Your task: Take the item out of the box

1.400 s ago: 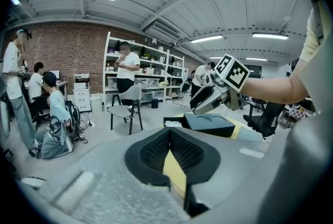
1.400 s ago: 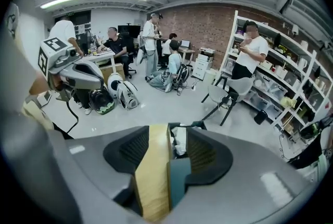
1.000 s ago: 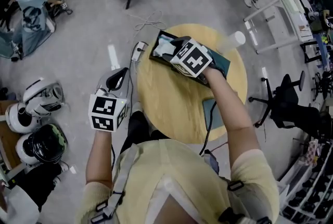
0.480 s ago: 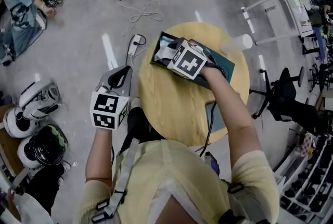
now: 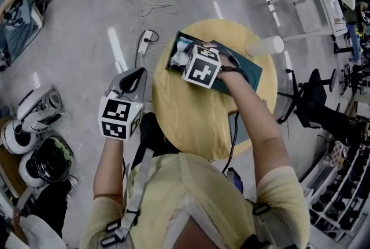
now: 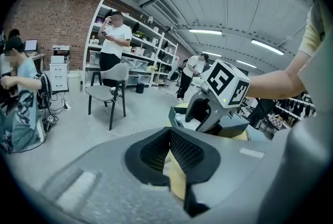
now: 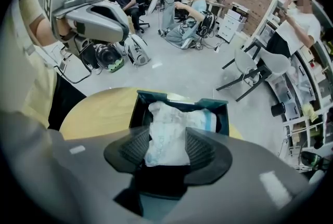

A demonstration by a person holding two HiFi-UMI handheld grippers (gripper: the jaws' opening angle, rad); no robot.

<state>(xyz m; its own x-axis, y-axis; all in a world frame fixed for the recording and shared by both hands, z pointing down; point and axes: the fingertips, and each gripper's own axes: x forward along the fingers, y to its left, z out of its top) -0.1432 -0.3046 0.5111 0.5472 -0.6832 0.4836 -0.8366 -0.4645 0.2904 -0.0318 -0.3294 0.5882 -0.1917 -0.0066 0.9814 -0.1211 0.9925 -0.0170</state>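
A round wooden table (image 5: 191, 121) stands on a grey floor in front of the person, and a dark teal box (image 5: 245, 71) lies open on its far side. The right gripper (image 5: 182, 58) reaches over the box's open end, with its marker cube above the box in the head view. In the right gripper view the right gripper's jaws are closed in on the item (image 7: 169, 134), a crumpled white plastic-wrapped bundle. One ribbed pad presses on each side of the item's near part, while the rest of it sits in the box's opening, against the far wall. The left gripper (image 5: 134, 77) is held off the table's left edge over the floor, well apart from the box. Its jaws are together at the tips and have nothing between them. A pale cup (image 5: 266, 45) lies at the table's far right rim.
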